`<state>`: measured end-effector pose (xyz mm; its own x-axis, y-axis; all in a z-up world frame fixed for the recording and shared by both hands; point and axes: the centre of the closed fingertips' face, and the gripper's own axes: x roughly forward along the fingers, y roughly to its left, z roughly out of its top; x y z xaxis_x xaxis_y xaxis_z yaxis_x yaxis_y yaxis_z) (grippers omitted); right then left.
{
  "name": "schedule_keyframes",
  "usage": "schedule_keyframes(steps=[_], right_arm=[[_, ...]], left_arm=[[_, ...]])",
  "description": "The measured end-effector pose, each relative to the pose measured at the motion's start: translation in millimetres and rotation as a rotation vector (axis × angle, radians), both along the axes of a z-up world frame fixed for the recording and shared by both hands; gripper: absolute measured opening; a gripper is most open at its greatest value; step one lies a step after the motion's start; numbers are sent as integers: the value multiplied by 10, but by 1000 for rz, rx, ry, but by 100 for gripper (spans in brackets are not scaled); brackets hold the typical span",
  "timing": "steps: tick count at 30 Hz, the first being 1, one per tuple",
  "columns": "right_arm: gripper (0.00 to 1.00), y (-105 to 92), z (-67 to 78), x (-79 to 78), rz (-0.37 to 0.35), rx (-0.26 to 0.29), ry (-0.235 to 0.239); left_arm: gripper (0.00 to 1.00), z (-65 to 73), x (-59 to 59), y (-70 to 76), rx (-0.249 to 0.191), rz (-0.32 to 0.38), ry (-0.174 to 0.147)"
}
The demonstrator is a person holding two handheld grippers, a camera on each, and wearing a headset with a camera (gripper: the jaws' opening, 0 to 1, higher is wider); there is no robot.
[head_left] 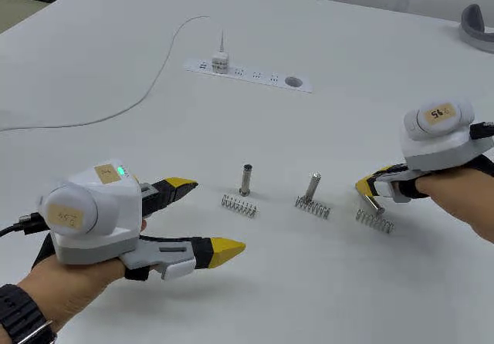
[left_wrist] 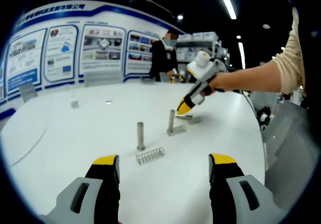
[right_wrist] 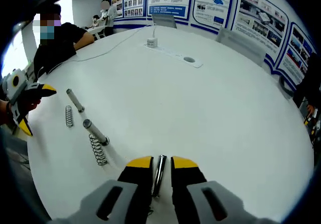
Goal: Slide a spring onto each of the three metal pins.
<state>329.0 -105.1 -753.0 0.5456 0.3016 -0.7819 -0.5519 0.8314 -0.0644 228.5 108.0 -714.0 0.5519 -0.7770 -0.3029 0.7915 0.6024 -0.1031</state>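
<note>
Two metal pins stand upright on the white table, one (head_left: 246, 180) left of the other (head_left: 312, 184). A spring (head_left: 238, 205) lies in front of the left pin and a second spring (head_left: 312, 207) at the foot of the other. My right gripper (head_left: 369, 192) is shut on a third pin (head_left: 373, 203), tilted just above a third spring (head_left: 374, 220). The right gripper view shows this pin (right_wrist: 159, 174) between the closed jaws of the right gripper (right_wrist: 161, 162). My left gripper (head_left: 204, 215) is open and holds nothing, short of the left pin (left_wrist: 141, 136) and its spring (left_wrist: 150, 155).
A white power strip (head_left: 247, 74) with a plug (head_left: 221, 61) and a thin cable (head_left: 139, 97) lies at the far side of the table. A grey curved object (head_left: 477, 28) sits at the far right. People stand beyond the table's edge.
</note>
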Motion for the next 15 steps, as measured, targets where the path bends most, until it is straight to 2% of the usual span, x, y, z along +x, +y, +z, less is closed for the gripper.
schedule_keyframes(steps=[5,15], right_arm=[[14,7,-76,-11,-5,-1,31],[13,20,-119,6,-28,20,62]], left_arm=[[74,-1,-3,9,1,2,1],[73,-11,-3,16,-1,7,4]])
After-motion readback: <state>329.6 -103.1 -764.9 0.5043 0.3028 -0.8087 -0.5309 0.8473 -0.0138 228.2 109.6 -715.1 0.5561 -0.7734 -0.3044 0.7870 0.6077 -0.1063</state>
